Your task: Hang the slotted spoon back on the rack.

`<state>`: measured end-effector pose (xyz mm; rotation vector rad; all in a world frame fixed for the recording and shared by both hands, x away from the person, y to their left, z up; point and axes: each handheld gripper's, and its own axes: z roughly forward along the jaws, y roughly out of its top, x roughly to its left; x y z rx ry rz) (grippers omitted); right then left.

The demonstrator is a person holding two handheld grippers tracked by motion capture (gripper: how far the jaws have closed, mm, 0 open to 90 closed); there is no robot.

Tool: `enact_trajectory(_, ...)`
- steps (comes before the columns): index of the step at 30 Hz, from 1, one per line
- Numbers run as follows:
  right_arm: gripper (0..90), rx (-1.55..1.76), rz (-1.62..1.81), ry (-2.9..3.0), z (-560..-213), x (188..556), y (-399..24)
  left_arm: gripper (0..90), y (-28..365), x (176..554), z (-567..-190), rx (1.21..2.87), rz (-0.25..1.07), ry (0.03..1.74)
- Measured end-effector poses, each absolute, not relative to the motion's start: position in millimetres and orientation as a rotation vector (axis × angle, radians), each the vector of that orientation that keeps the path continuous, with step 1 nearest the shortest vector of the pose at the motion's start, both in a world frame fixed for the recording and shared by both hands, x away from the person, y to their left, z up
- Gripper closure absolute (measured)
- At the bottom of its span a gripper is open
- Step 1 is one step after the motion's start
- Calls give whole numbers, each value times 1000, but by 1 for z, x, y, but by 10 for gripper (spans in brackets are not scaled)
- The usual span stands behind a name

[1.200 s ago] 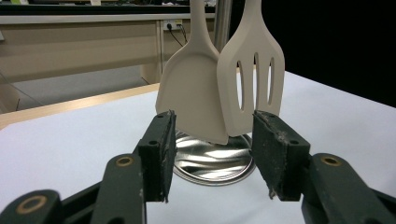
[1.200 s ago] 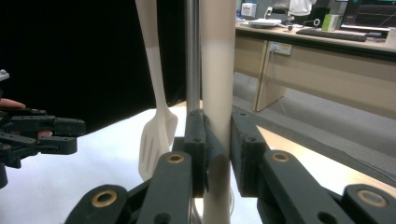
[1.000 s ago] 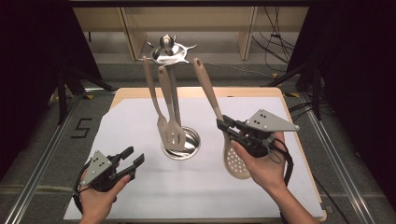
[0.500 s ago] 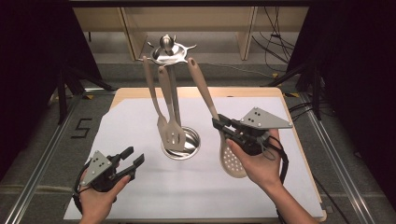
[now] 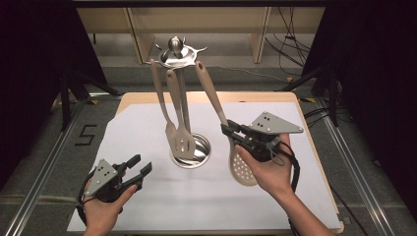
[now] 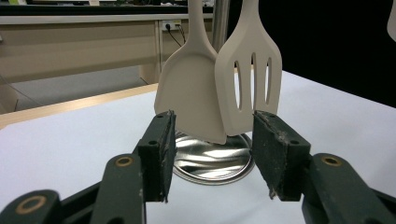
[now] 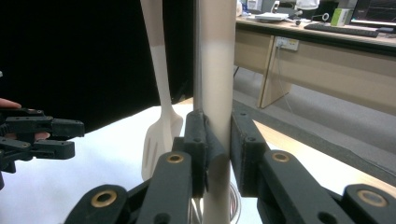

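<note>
A steel utensil stand (image 5: 175,53) rises from a round base (image 5: 202,148) at mid-table. A solid beige turner (image 5: 170,132) and a slotted turner (image 5: 185,144) hang from it. My right gripper (image 5: 230,131) is shut on the handle of a beige perforated skimmer (image 5: 243,169), whose handle tip leans up to the stand's top ring. In the right gripper view the jaws (image 7: 217,135) clamp that handle (image 7: 215,70). My left gripper (image 5: 140,166) stands open low at the front left, empty. It faces the solid turner (image 6: 189,93), the slotted turner (image 6: 250,79) and the base (image 6: 210,165).
A white sheet (image 5: 137,128) covers the wooden table (image 5: 290,98). A wooden desk (image 7: 327,60) stands beyond the far edge. Metal rails run along both sides on the floor, with a "5" mark (image 5: 86,135) at the left.
My right gripper has carried the skimmer left and up, bringing the handle tip to the stand's top. The left gripper has stayed put.
</note>
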<state>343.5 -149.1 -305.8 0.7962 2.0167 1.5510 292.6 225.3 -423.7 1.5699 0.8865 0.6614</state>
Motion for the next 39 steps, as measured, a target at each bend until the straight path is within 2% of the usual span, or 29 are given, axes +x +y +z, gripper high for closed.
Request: enact_trajectory(39, 779, 806, 1504, 2071, -314, 356, -134, 492, 226, 292, -424, 1573, 657, 885)
